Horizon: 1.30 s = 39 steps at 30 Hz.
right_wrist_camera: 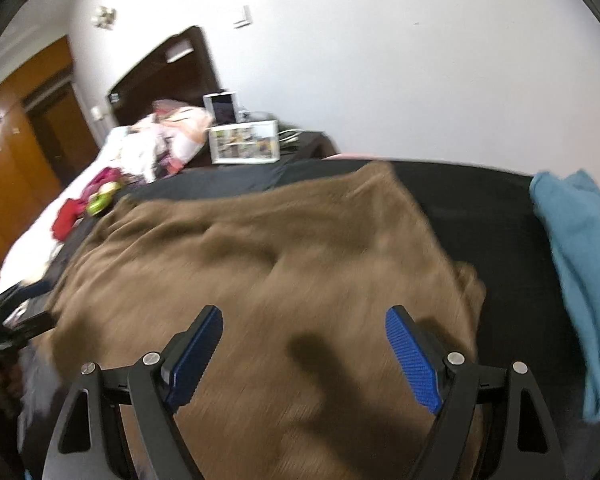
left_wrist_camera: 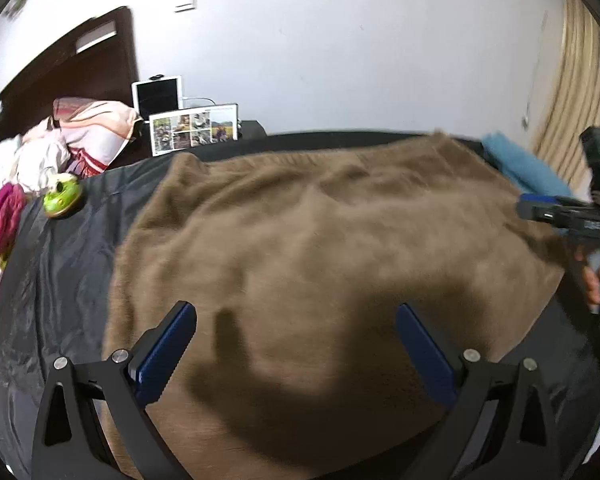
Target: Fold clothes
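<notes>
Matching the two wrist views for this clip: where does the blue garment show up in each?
Left wrist: blue garment at far right, beyond the brown garment, partly behind the right gripper.
Right wrist: blue garment along the right edge, lying apart from the brown one.
Shared landmark: photo collage by the wall.

A brown fuzzy garment [left_wrist_camera: 320, 248] lies spread flat on a dark sheet, filling the centre and lower half of both wrist views, its surface gently rumpled, with shadows across its lower part. A blue garment [right_wrist_camera: 576, 260] of the same soft kind lies bunched at the right edge of the frame, just beside the brown one's far right corner.
</notes>
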{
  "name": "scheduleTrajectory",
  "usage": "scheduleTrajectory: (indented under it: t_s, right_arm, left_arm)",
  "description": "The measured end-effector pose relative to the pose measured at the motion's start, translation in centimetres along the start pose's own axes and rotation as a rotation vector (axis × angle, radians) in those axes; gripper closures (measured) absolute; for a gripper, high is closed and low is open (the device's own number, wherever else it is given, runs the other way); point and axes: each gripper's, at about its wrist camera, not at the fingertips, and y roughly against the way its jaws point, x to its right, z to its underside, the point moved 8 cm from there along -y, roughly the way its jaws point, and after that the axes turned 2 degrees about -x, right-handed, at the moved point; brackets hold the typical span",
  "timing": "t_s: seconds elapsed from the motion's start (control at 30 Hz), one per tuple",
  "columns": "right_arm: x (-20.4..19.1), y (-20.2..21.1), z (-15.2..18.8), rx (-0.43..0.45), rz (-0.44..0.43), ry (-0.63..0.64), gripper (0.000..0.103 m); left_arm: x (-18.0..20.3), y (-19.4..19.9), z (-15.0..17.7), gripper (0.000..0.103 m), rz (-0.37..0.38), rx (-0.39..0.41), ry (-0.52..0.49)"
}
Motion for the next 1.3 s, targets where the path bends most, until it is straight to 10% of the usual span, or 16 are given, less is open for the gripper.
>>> scheduleTrajectory:
  t_s: [0.23,1.3]
  right_arm:
    - [-1.7,-1.2,5.3,-0.077,0.015,0.133,0.017]
    - [-1.6,-2.5,6.1,-0.01,0.177,0.162,0.009]
  left_arm:
    - [0.0,-2.3,2.0,0.002,0.01,-0.05,0.071]
    - [-0.2,-2.3,3.5,0.001,-0.054,-0.014,0.089]
